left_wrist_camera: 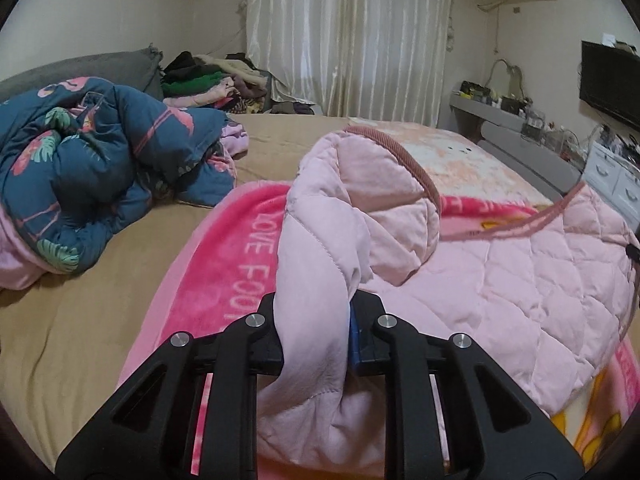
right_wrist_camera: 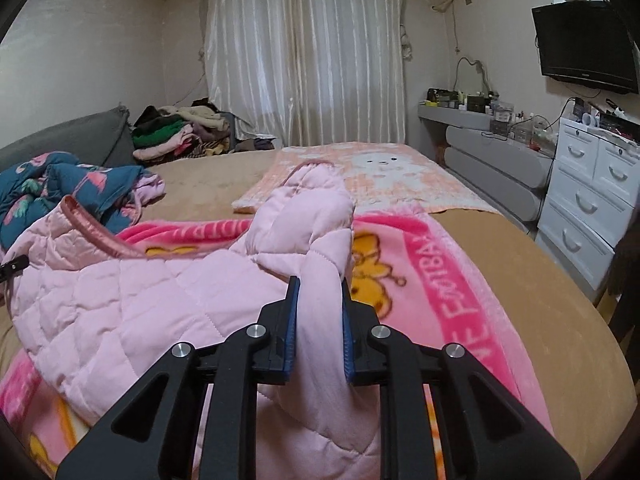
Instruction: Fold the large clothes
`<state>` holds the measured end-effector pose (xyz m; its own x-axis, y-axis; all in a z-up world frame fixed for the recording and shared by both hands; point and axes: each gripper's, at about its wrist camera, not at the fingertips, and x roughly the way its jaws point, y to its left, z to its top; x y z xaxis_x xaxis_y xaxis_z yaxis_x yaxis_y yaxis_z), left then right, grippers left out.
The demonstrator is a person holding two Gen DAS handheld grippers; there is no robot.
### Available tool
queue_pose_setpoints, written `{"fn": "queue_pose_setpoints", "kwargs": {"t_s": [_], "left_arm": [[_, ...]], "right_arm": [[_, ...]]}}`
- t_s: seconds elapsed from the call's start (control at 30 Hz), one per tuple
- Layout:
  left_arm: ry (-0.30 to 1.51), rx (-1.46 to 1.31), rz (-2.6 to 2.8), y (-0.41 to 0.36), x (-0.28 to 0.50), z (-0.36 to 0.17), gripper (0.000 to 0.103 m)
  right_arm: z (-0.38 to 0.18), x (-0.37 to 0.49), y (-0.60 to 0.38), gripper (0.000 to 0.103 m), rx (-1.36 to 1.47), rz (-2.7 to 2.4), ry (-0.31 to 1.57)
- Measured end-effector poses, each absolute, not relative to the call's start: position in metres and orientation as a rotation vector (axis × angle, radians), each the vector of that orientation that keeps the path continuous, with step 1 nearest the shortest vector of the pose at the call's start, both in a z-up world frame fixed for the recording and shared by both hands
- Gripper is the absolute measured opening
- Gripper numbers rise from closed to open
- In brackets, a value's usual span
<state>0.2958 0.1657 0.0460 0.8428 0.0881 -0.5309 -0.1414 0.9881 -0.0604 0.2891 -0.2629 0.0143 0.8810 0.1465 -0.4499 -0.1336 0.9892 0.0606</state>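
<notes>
Pink jacket (left_wrist_camera: 500, 280) lies on the pink blanket (left_wrist_camera: 224, 264) on the near part of the bed (left_wrist_camera: 80, 320). Left gripper (left_wrist_camera: 316, 332) and right gripper (right_wrist_camera: 318, 328) each clamp a bunched jacket edge. Risk: slick quilted fabric slips from the jaws, or the blanket drags along.

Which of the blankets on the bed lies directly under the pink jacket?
The bright pink fleece blanket with lettering and yellow cartoon figures; the pink quilted jacket rests on it. The pale peach blanket lies farther off, uncovered.

Home bedroom, bed (right_wrist_camera: 520, 280), curtains (right_wrist_camera: 304, 52), dresser (right_wrist_camera: 588, 184)
</notes>
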Motion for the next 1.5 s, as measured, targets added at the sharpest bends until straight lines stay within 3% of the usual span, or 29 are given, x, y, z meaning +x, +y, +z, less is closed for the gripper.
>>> {"fn": "queue_pose_setpoints", "kwargs": {"t_s": [0.5, 1.17, 1.23, 1.3, 1.43, 1.5], "left_arm": [[0.681, -0.121, 0.199, 0.181, 0.358, -0.001, 0.012], [0.757, -0.119, 0.239, 0.179, 0.376, -0.036, 0.016], [0.765, -0.125, 0.241, 0.180, 0.377, -0.038, 0.017], [0.766, -0.148, 0.237, 0.183, 0.374, -0.036, 0.018], [0.734, -0.171, 0.255, 0.189, 0.363, -0.023, 0.029], [0.711, -0.156, 0.284, 0.191, 0.355, -0.014, 0.033]], "right_arm": [[-0.029, 0.354, -0.263, 0.016, 0.051, 0.056, 0.580], [-0.086, 0.364, -0.262, 0.018, 0.037, 0.006, 0.713], [-0.086, 0.362, -0.261, 0.020, 0.035, -0.001, 0.716], [-0.083, 0.357, -0.259, 0.031, 0.019, -0.028, 0.713], [-0.077, 0.346, -0.257, 0.041, -0.019, -0.031, 0.686], [-0.069, 0.335, -0.255, 0.050, -0.034, -0.029, 0.654]]}}
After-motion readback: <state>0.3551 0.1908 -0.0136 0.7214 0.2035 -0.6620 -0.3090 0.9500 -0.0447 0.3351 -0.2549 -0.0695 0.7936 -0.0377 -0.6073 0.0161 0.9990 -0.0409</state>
